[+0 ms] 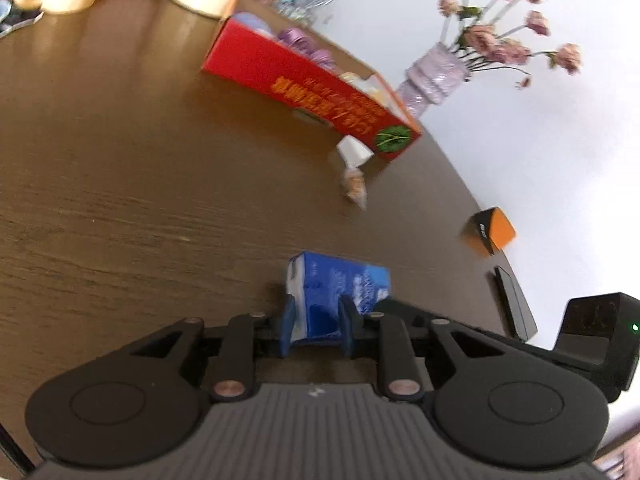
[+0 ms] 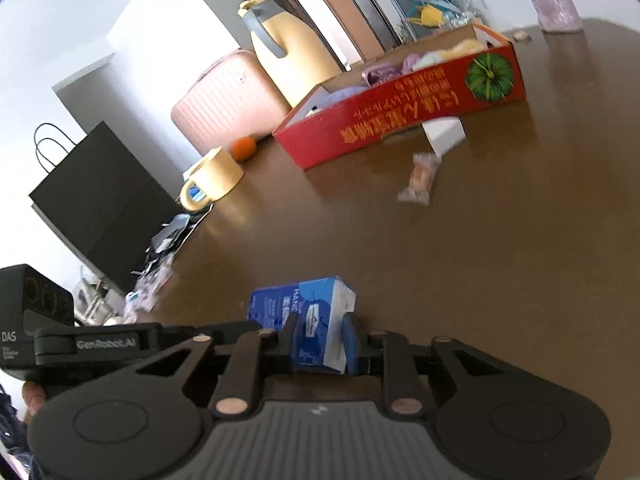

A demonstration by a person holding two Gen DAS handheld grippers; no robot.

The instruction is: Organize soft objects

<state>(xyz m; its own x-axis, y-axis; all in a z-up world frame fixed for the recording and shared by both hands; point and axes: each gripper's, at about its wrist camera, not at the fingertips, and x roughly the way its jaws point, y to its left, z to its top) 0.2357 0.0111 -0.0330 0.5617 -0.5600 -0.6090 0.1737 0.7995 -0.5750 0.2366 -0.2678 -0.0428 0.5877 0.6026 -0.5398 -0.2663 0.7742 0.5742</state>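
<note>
Tissue pack [image 1: 340,292], blue and white, is what we find pinched at both ends: in the left wrist view its near end sits between the blue pads of the left gripper [image 1: 318,330], and in the right wrist view the right gripper [image 2: 320,344] clamps the other end [image 2: 304,312]. Both sets of jaws stand narrow, their pads pressing on the soft pack, which spans from one gripper to the other above the dark wooden table [image 1: 120,200].

Taking the pack as our landmark, the red cardboard box [image 1: 304,88] lies well beyond it on the table, its open top showing purple and pale soft items [image 2: 380,70]. Between pack and box we see a small wrapped snack [image 2: 420,178] and, just beside the box's long wall, a small white carton [image 2: 444,134]. Farther off past the box stands a lilac vase of pink flowers [image 1: 436,76]. To the pack's side, at the table's edge, sits an orange and black cube [image 1: 490,230]. Yellow mugs [image 2: 214,178] and an orange fruit [image 2: 244,148] rest at the table's far end.
</note>
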